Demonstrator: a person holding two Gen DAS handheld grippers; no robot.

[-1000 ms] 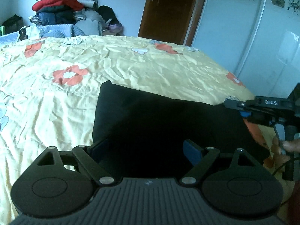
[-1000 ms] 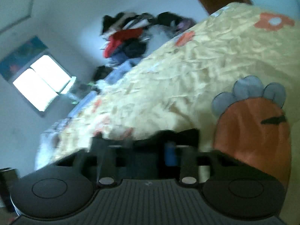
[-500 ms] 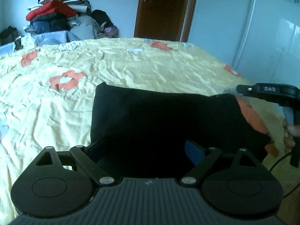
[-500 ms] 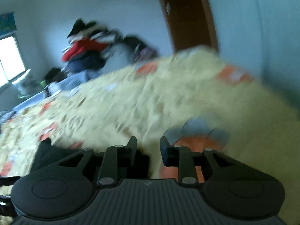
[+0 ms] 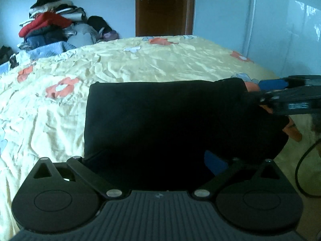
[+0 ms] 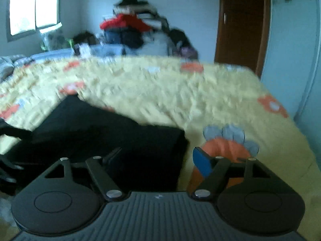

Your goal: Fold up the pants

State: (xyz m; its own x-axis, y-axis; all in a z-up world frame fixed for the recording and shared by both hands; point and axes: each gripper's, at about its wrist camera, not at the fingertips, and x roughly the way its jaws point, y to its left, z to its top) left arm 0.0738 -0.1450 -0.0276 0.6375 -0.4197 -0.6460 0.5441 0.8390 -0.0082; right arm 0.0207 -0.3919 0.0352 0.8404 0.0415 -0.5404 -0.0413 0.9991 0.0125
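Yellow bedsheet [image 5: 160, 64] surrounds folded black pants [image 5: 160, 120]; both claws [image 5: 148, 160] [image 6: 154, 158] seemingly spread at its near edge

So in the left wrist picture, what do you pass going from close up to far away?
left hand-held gripper → black pants → yellow flowered bedspread → brown door

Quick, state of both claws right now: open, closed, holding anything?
Left claw: open, fingers spread over the black pants, gripping nothing.
Right claw: open at the pants' right edge, holding nothing.
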